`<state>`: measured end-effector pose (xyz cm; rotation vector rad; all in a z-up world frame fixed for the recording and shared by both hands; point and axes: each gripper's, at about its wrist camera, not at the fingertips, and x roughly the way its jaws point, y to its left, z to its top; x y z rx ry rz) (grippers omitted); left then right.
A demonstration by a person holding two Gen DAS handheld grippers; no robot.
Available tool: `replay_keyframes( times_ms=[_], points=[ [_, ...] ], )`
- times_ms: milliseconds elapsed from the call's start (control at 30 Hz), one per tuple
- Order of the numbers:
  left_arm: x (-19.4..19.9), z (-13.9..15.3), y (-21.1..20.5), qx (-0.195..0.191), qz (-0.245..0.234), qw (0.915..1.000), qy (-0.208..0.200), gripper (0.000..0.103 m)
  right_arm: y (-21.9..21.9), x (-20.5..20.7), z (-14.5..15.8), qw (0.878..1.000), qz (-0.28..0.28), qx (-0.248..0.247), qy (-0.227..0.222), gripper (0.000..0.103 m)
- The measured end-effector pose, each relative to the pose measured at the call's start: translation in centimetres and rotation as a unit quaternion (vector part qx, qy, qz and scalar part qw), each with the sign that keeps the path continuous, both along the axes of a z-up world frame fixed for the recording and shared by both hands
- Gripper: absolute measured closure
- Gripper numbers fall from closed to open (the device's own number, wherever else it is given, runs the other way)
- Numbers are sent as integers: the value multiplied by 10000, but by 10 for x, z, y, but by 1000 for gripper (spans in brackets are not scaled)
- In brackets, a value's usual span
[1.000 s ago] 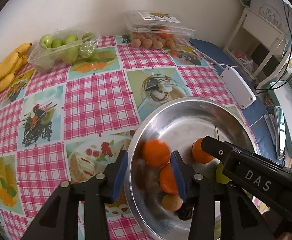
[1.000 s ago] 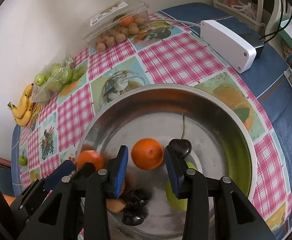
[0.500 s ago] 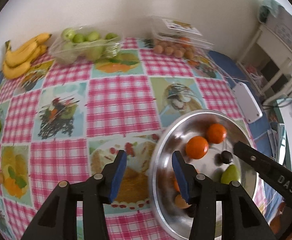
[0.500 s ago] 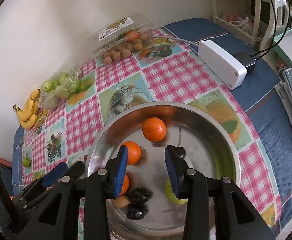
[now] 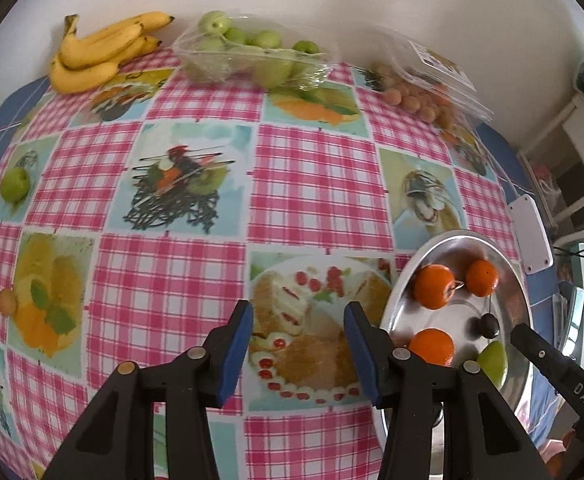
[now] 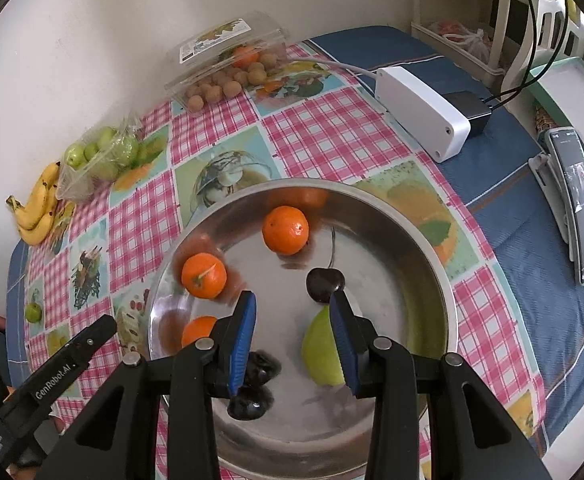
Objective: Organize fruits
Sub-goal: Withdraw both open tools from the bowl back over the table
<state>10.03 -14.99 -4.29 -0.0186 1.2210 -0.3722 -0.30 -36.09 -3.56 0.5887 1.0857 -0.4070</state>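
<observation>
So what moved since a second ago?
The left gripper slid sideways off the metal bowl, so its open, empty jaws now hang over the tablecloth. Two oranges rolled to the bowl's far side. The right gripper stayed over the bowl, empty. Bananas and fruit boxes didn't move.

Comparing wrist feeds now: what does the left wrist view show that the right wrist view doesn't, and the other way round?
Left wrist only: a small tan round fruit loose at the tablecloth's left edge, and the open left gripper over bare cloth.

Right wrist only: a black phone on its stand, a black plug adapter, and the right gripper, jaws apart and holding nothing, above the steel bowl.

Both: the bowl with three oranges, a dark cherry and a green fruit; yellow bananas; bagged green fruits; a white box.
</observation>
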Motion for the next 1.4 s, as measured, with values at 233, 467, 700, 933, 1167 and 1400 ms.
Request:
replay_keyframes(
  times_ms=[233,467,700,933,1167,1400],
  points=[
    [-1,-2,3,103,22,9999,14,44,0,0,-1,10000,-19,-55,67,50],
    [1,-8,7,328,181,9993,53,20,-2,0,-10,9998,-31,-52,213,30],
    [2,-10,11,445,280,9986,-55,0,-1,3,-17,9996,-8,6,268,21],
    [2,-11,13,596,275,9976,-218,0,0,4,-21,9996,-11,17,294,4],
    [1,-9,13,629,262,9973,-269,0,-1,1,-19,9992,-61,-25,390,4],
    [-6,0,10,691,77,9969,-364,0,5,-4,-12,9992,-37,-31,397,4]
  ],
)
